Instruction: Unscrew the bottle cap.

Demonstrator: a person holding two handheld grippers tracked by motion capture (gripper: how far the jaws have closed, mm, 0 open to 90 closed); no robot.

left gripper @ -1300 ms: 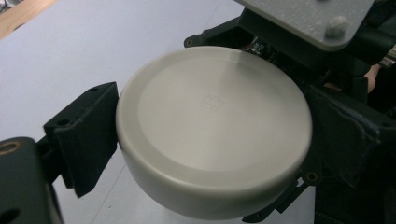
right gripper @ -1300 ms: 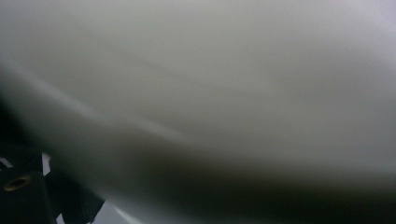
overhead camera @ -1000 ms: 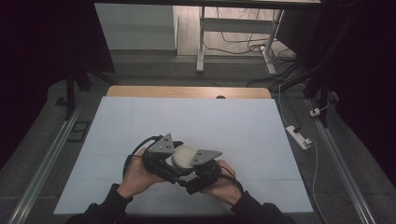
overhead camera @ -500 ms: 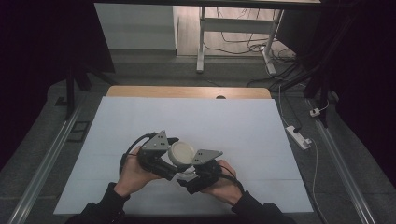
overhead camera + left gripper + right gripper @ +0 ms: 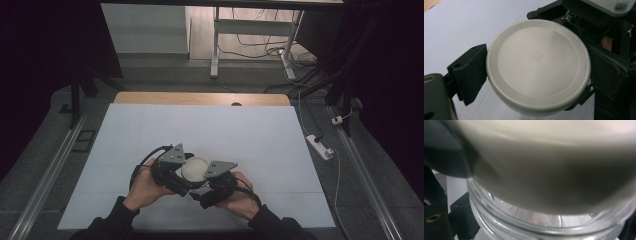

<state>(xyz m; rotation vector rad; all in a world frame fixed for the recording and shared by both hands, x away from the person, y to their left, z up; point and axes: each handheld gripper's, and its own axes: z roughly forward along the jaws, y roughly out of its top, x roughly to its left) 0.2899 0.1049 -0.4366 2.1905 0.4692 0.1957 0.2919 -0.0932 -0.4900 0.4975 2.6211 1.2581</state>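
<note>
Revealing glass jar [image 5: 544,220] under cream lid [image 5: 537,65].

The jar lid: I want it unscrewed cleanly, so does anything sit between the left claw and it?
Nothing visible: the left claw has its jaws against the cream lid on both sides.

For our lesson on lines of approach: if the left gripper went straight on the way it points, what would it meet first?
The left gripper already has the cream lid between its fingers. Straight beyond the lid sits the right gripper, probably the next contact, though depth is unclear.
</note>
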